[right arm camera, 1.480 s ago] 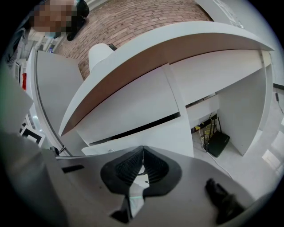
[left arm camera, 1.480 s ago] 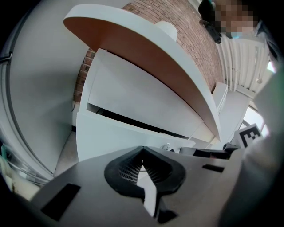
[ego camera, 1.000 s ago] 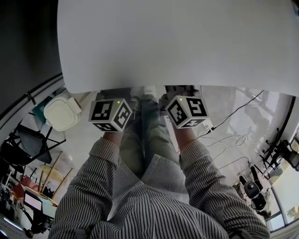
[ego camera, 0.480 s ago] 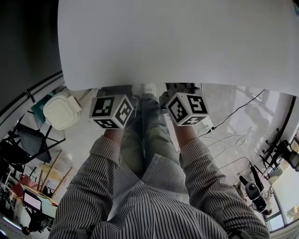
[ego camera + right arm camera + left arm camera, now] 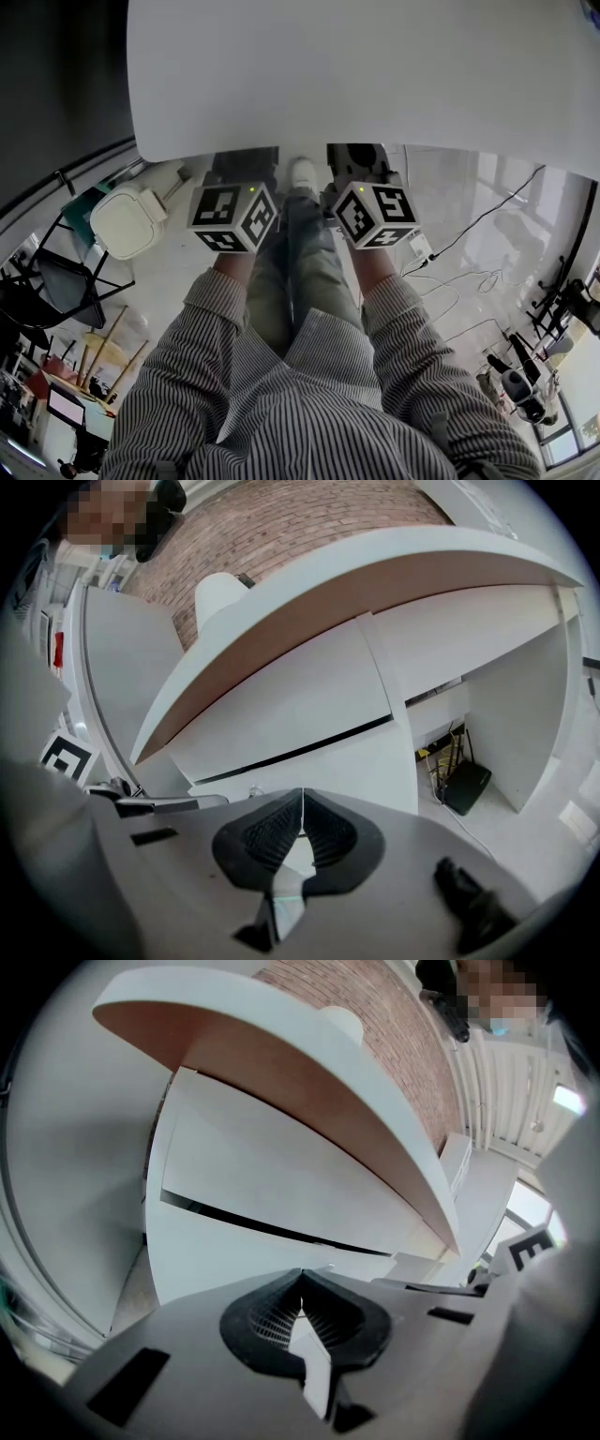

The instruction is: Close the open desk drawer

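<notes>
A white desk top point(image 5: 375, 75) fills the upper head view. Under it is a white drawer unit: an upper drawer front point(image 5: 281, 1166) point(image 5: 291, 705) and a lower front point(image 5: 234, 1255) point(image 5: 356, 761), with a dark gap between them. I cannot tell how far any drawer stands out. My left gripper point(image 5: 242, 171) point(image 5: 300, 1277) and right gripper point(image 5: 361, 161) point(image 5: 303, 792) are side by side at the desk's near edge, pointing at the fronts. Both are shut with nothing between the pads. Their tips are hidden under the desk edge in the head view.
A black box with cables point(image 5: 466, 787) sits on the floor in the open bay right of the drawers. A white round bin point(image 5: 127, 223) and a dark chair point(image 5: 56, 281) stand on the left. Cables point(image 5: 459, 281) trail over the floor at right.
Both grippers have moved a little forward, further under the desk's near edge. They stay shut.
</notes>
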`<state>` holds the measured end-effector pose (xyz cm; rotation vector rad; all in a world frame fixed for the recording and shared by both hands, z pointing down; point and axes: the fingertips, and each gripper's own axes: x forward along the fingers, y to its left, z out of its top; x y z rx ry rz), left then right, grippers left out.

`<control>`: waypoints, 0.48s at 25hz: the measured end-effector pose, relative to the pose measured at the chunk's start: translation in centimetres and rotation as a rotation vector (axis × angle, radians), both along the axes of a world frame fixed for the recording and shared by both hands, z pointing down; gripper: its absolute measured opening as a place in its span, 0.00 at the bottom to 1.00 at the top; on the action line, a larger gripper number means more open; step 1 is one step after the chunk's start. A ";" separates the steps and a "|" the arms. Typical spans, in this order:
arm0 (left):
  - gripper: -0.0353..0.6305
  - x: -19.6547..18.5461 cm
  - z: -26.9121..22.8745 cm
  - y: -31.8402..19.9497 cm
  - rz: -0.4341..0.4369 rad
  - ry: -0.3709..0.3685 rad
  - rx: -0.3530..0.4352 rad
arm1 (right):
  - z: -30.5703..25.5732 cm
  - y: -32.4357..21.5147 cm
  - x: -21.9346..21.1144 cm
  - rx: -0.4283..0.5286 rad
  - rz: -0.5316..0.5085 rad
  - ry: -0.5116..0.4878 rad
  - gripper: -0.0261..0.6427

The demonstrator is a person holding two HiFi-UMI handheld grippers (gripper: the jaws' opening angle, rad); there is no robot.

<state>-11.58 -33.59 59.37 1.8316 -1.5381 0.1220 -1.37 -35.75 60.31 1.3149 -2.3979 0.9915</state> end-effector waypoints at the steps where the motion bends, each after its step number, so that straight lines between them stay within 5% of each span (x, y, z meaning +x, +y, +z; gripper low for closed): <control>1: 0.07 0.2 -0.4 0.4 0.006 0.003 0.002 | -0.3 0.5 0.0 0.002 -0.002 0.001 0.06; 12: 0.07 1.8 -4.4 5.0 0.096 -0.021 0.045 | -4.1 5.9 -0.2 0.012 0.016 -0.041 0.06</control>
